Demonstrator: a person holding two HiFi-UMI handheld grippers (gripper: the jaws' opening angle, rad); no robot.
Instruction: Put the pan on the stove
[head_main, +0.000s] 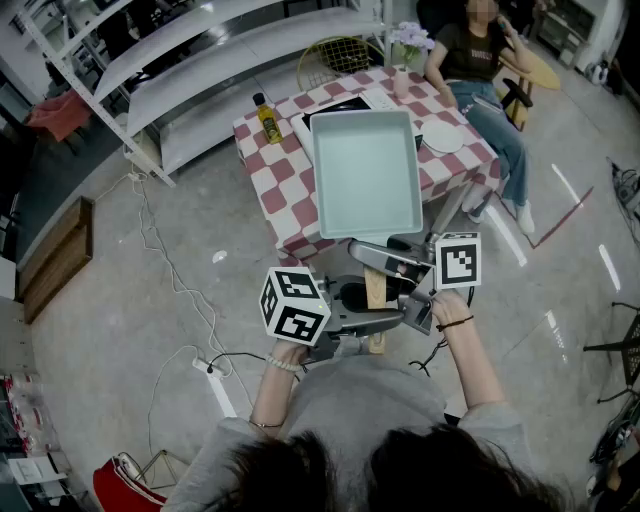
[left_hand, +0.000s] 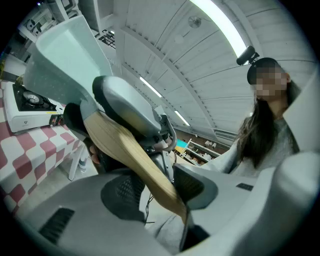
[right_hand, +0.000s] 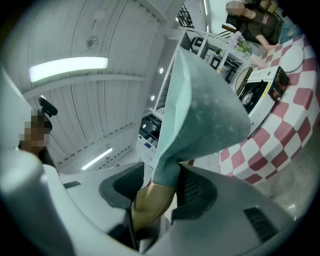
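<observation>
We note the pan (head_main: 367, 172), a pale green rectangular one, held in the air over the red-and-white checked counter (head_main: 272, 175), its open side up and its wooden handle (left_hand: 135, 150) pointing toward the near side. Both grippers hold that handle. Left gripper (left_hand: 160, 192): jaws set fairly wide and closed on the handle's near end, the wood running slantwise between the pads. Right gripper (right_hand: 157, 192): jaws likewise fairly wide, clamped on the handle farther along, just where the wood meets the pan's green neck. From the head view the pan covers the middle of the counter and hides most of the stove (left_hand: 25, 107); only a dark strip and a white edge show past its far rim. From the left gripper view we see the white stove sitting on the counter with the pan raised clear above it, not touching. Also on the counter: an oil bottle (head_main: 267, 117) at the far left, a white plate (head_main: 441, 136) at the right, a vase of flowers (head_main: 408, 45) at the far edge. A person (head_main: 480, 70) sits beyond the far right corner.
</observation>
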